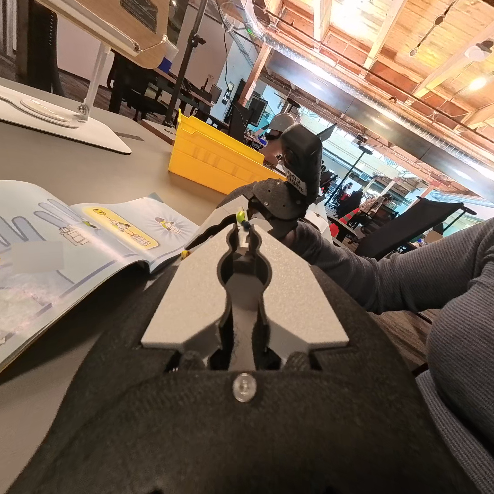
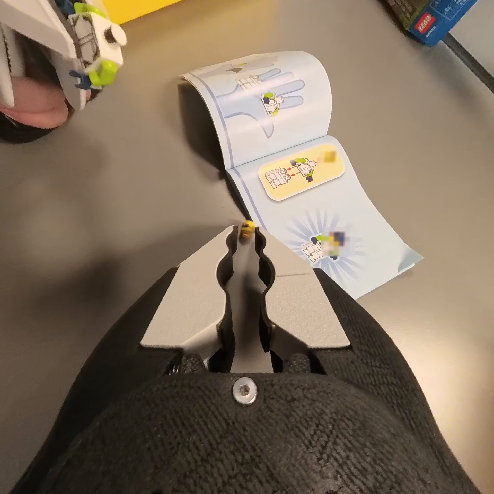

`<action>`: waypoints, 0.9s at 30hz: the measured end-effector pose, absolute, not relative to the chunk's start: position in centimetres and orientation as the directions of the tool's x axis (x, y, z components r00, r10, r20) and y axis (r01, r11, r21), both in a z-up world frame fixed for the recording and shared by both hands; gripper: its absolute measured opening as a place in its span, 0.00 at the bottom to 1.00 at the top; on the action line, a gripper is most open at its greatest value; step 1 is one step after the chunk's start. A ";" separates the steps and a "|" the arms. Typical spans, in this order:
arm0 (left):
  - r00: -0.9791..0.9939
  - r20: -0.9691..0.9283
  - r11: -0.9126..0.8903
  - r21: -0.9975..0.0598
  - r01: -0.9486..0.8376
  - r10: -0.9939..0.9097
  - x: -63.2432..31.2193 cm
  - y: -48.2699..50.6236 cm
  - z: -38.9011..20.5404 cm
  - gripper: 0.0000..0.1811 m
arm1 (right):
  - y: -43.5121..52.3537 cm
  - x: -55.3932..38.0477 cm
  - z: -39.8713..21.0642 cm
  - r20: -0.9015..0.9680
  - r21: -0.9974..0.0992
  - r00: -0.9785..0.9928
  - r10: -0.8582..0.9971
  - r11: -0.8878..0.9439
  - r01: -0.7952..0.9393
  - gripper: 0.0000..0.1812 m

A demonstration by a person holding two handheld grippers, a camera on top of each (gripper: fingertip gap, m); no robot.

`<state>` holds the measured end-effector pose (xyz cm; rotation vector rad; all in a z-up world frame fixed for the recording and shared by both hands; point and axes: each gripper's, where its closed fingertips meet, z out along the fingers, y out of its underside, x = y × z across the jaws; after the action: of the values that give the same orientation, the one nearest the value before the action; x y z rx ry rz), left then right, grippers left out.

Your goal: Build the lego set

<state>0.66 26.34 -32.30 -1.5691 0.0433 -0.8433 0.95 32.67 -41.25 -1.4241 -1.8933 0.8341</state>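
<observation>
Left gripper (image 1: 242, 228) fingers clenched on white figure body (image 2: 91, 42), neck peg exposed for the head. Right gripper (image 2: 246, 229) fingers pinching yellow head (image 2: 246, 230) above surface (image 2: 133, 187), booklet (image 2: 307, 200) open alongside for reference.

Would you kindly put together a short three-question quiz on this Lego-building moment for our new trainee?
1. True or false: the right gripper is pinching a yellow minifigure head at its fingertips.
2. Multiple choice: what does the left gripper hold? A) the instruction booklet B) a white minifigure body with lime green arms C) nothing
3. Fill in: the open instruction booklet lies on the grey ____.

Key
1. True.
2. B: the minifigure body is clamped between the fingers, its neck stud bare.
3. Table; a yellow bin stands on it too.
</observation>
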 end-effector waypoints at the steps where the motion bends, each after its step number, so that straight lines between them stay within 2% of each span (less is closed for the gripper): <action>1: 0.728 0.480 -0.209 -0.875 0.437 -0.489 0.7 26.3 -32.3 0.03 | 32.7 0.9 -41.2 0.106 -0.787 -0.228 0.968 0.222 0.575 0.06; 14: 0.729 0.482 -0.221 -0.875 0.431 -0.487 0.7 26.4 -32.5 0.03 | 32.6 0.8 -41.3 0.178 -0.773 -0.242 0.954 0.288 0.565 0.04; 19: 0.770 0.436 -0.273 -0.898 0.344 -0.465 0.4 26.6 -33.4 0.03 | 31.4 0.5 -36.8 0.429 -0.814 -0.266 0.864 0.497 0.301 0.04; 23: 0.868 0.205 -0.344 -0.938 0.042 -0.452 -0.2 26.2 -35.8 0.04 | 28.9 0.9 -35.5 0.652 -0.715 -0.280 0.705 0.694 0.081 0.04; 27: 0.855 0.097 -0.361 -0.926 -0.110 -0.509 0.7 25.7 -37.0 0.04 | 27.5 0.3 -36.4 0.843 -0.503 -0.222 0.490 0.864 -0.002 0.04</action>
<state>0.72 25.73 -36.96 -1.9169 0.4597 -0.4477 0.31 27.48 -36.38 -0.3746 -1.7472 0.4728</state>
